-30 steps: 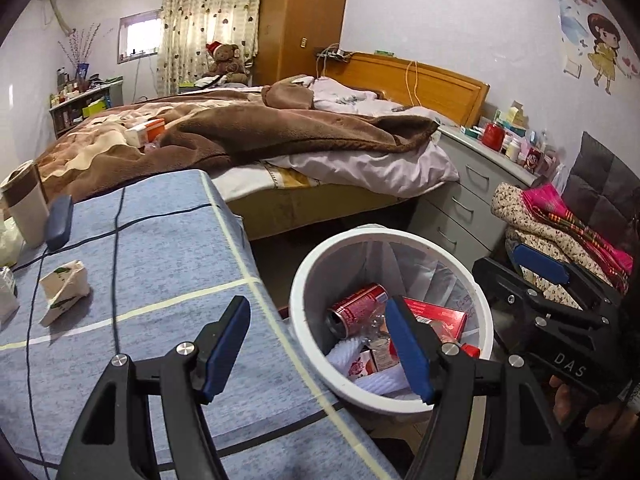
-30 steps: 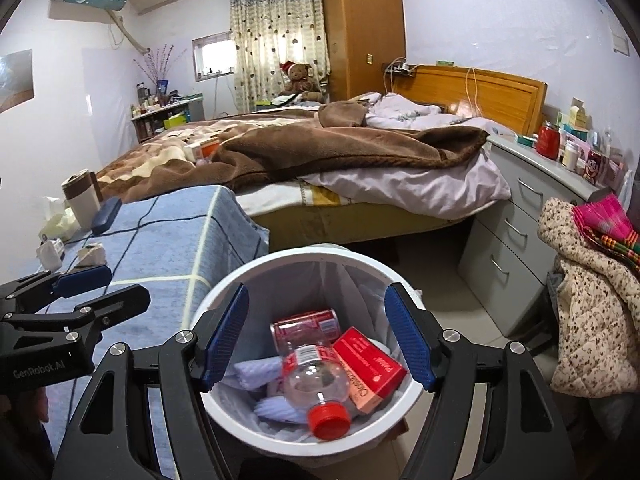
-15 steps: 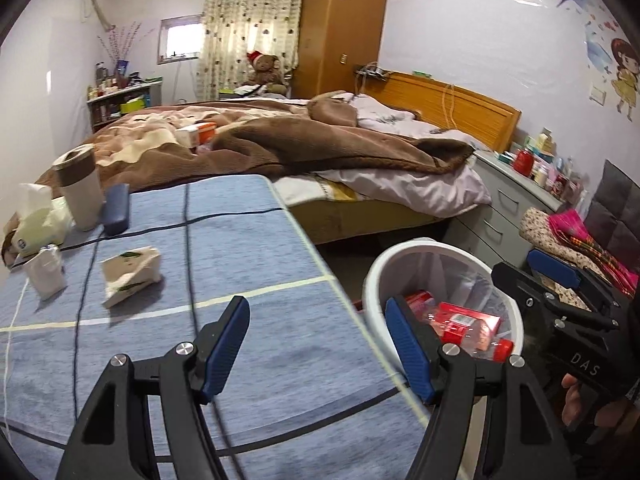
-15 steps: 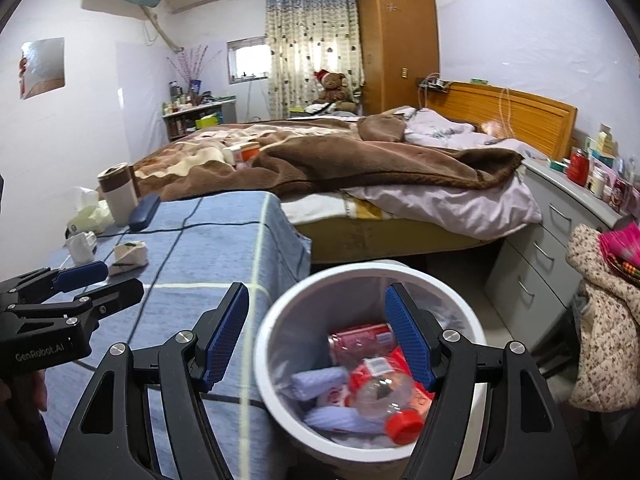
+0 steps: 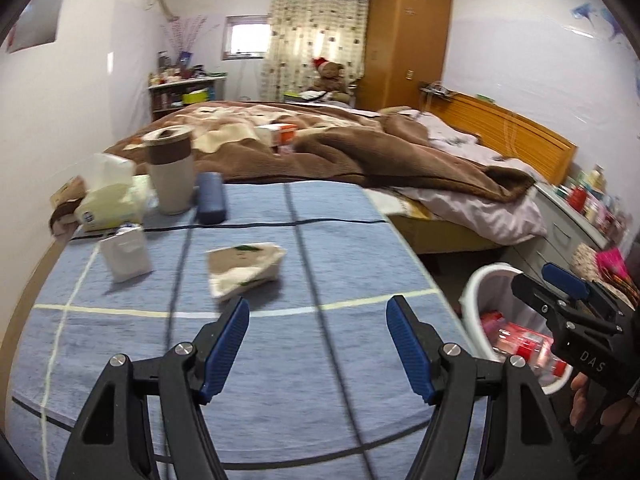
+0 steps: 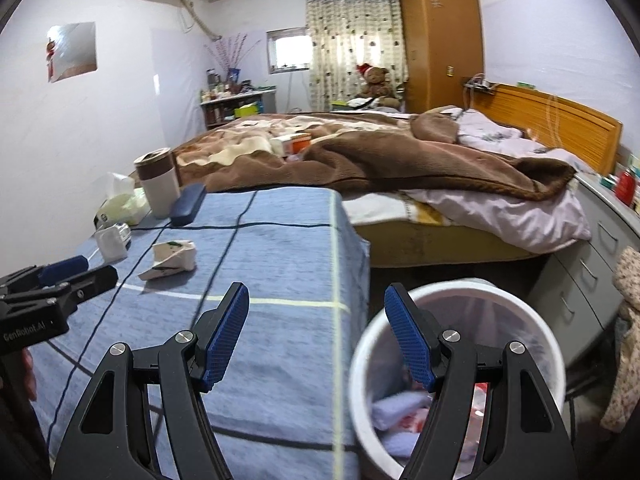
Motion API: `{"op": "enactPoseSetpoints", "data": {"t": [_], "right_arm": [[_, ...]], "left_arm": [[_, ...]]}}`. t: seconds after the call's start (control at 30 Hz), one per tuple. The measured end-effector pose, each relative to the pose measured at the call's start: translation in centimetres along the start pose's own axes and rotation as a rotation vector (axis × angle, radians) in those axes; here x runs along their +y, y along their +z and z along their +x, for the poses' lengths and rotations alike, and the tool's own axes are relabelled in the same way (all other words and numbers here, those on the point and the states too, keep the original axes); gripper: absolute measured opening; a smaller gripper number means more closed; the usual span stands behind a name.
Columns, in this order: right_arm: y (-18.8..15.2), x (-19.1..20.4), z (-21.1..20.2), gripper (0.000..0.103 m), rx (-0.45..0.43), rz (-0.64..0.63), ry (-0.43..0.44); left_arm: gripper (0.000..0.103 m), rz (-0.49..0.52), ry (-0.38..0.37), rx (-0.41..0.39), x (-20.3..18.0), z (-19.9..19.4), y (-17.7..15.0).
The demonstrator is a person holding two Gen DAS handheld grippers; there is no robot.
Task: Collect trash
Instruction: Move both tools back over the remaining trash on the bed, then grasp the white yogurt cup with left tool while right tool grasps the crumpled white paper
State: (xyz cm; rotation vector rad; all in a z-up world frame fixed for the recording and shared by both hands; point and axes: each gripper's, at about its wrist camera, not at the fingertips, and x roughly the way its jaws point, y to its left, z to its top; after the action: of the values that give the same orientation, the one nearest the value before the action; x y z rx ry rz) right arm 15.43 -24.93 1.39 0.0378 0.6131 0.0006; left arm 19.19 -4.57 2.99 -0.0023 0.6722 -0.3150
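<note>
A crushed white-and-brown carton [image 5: 245, 270] lies on the blue table cloth [image 5: 320, 380], just beyond my open, empty left gripper [image 5: 316, 340]; it also shows in the right wrist view [image 6: 170, 260]. A small white packet [image 5: 126, 254] stands left of it. The white trash bin [image 6: 460, 360] sits on the floor right of the table, holding a red can, a bottle and wrappers. My right gripper [image 6: 316, 340] is open and empty over the table's right edge and the bin's rim. The bin also shows in the left wrist view [image 5: 504, 320].
A lidded cup [image 5: 170, 172], a dark blue case [image 5: 210, 198] and a tissue pack [image 5: 108, 200] stand at the table's far left. A bed [image 5: 360, 148] lies behind the table. Grey drawers [image 6: 600, 248] and piled clothes [image 6: 628, 328] are to the right.
Both grippers have swung left, away from the bin and toward the table. The carton and packet have come into the middle of the left wrist view. Both grippers stay open.
</note>
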Motion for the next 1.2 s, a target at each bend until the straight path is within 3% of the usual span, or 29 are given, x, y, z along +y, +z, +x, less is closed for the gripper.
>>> {"op": "enactPoseSetpoints", "data": {"t": [0.43, 0.77, 0.97, 1.2], "right_arm": [[1.2, 5.6, 5.0, 0.072, 0.097, -0.039, 0.101], [1.6, 9.3, 9.3, 0.072, 0.190, -0.027, 0.148], [2.0, 10.9, 12.0, 0.072, 0.238, 0.017, 0.183], [2.1, 12.5, 14.3, 0.072, 0.281, 0.047, 0.198]], "left_arm": [[0.074, -0.105, 0.131, 0.012, 10.2, 1.0, 0.7], [0.075, -0.148, 0.192, 0.042, 17.2, 2.9, 1.2], [0.076, -0.182, 0.177, 0.066, 20.2, 4.7, 2.0], [0.078, -0.183, 0.142, 0.069, 20.8, 7.6, 3.6]]}}
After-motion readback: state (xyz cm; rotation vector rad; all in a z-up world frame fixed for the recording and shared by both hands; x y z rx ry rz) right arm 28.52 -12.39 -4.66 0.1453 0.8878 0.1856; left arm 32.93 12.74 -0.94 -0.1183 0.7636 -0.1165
